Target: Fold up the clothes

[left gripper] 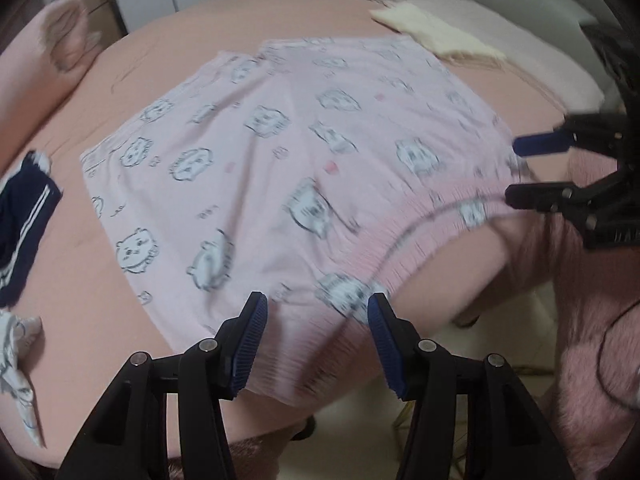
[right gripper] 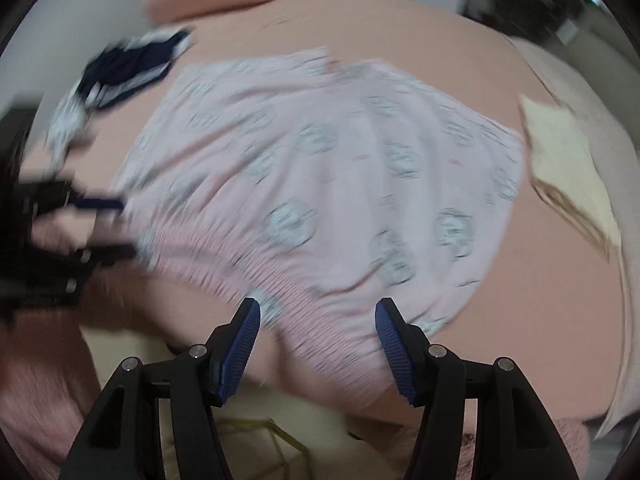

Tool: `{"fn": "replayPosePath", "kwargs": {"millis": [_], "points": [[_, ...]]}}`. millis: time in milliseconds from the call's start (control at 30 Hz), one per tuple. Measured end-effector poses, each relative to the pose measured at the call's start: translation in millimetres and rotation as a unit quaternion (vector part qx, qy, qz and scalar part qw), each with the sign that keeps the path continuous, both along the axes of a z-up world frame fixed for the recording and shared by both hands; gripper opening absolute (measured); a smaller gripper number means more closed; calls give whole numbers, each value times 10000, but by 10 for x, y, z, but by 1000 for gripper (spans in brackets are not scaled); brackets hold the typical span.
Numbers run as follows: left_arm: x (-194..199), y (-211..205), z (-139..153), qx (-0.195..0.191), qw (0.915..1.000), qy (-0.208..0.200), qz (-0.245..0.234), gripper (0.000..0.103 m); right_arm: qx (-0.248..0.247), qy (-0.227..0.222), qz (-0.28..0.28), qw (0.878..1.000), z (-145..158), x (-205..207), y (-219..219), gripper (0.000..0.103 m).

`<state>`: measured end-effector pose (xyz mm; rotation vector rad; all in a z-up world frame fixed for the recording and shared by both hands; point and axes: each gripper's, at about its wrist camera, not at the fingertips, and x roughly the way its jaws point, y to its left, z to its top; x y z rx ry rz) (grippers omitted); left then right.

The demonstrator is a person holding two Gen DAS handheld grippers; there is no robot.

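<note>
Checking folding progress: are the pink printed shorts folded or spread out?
Spread out: the pink shorts lie flat on the bed, both legs and waistband showing.

The left wrist camera looks steeply down past its own fingers, close over the near edge of the pink printed garment, with the right gripper at 3 o'clock. The right wrist camera does likewise over the same garment, the left gripper at 9 o'clock.
</note>
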<state>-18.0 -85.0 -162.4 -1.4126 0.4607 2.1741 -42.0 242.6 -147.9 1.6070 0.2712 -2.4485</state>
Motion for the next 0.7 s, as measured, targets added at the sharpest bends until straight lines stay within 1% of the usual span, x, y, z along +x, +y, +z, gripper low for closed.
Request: {"fn": "replayPosePath", "kwargs": {"millis": [33, 67, 100, 133, 200, 267, 300, 333, 367, 433, 467, 533, 567, 633, 700], "points": [[5, 11, -37, -56, 10000, -20, 0, 46, 219, 33, 122, 9997, -52, 43, -76, 59], [10, 22, -74, -111, 9999, -41, 0, 37, 371, 26, 84, 9993, -125, 33, -82, 58], [15, 15, -84, -99, 9999, -14, 19, 34, 491, 14, 36, 9988, -192, 23, -82, 47], [21, 7, -93, -82, 10000, 16, 40, 31, 358, -27, -93, 9993, -210, 14, -29, 40], [58, -2, -93, -102, 9999, 133, -15, 29, 93, -102, -343, 9993, -244, -2, 75, 32], [100, -27, -71, -128, 9994, 335, -22, 25, -46, -53, -411, 9991, -251, 13, 129, 29], [116, -54, -61, -120, 9991, 416, 14, 24, -71, -14, -421, 9991, -248, 23, 147, 24], [107, -62, -48, -96, 9987, 493, 68, 20, -131, 26, -449, 9989, -223, 32, 172, 20], [94, -78, -20, -83, 9980, 603, 167, 10, -225, 71, -484, 9985, -185, 39, 206, 9], [156, -153, 67, 20, 9967, 762, 291, 8, -261, 226, -572, 9978, -63, 73, 246, 6], [205, -228, 163, 113, 9954, 892, 327, 7, -223, 356, -595, 9973, -1, 94, 263, 2], [250, -173, 270, 219, 9941, 1029, 277, 6, -219, 561, -648, 9961, 127, 133, 327, 2], [288, -210, 339, 219, 9937, 1083, 209, 6, -245, 641, -677, 9953, 193, 151, 371, 2], [262, -138, 320, 165, 9940, 1079, 4, 6, -366, 782, -755, 9934, 275, 146, 450, 2], [272, -106, 252, 144, 9952, 955, -125, 6, -471, 835, -858, 9917, 324, 204, 535, 2]]}}
